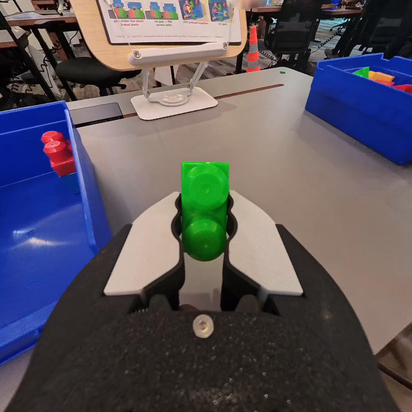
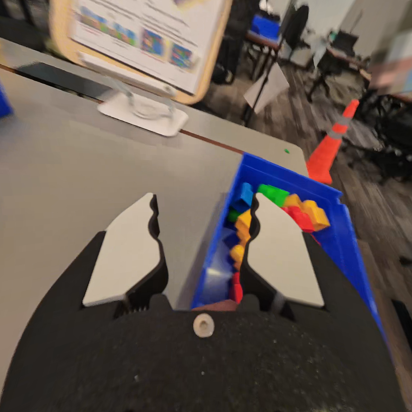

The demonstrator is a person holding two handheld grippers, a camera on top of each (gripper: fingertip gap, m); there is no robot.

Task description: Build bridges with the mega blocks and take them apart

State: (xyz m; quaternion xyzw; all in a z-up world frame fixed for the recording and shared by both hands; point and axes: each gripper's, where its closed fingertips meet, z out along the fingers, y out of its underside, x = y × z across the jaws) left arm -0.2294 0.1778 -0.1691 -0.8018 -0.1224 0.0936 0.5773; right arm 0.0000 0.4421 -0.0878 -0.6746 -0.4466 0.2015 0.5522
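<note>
While the left gripper [image 1: 204,219] clamps a green two-stud block [image 1: 204,209] above the grey table [image 1: 267,169], the right gripper [image 2: 206,223] hangs spread and empty over the edge of a blue bin [image 2: 289,178] holding what seem, through blur, mixed blocks [image 2: 307,214].

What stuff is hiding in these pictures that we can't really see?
- Green block: left wrist view shows only its studded top; the left gripper hides its sides.
- Red block in the left bin: whatever it stands on is hidden by the bin wall.
- Blocks in the right bin: right wrist view is blurred, and the right gripper covers many.
- Right bin in the left wrist view: cut off by the edge.
</note>
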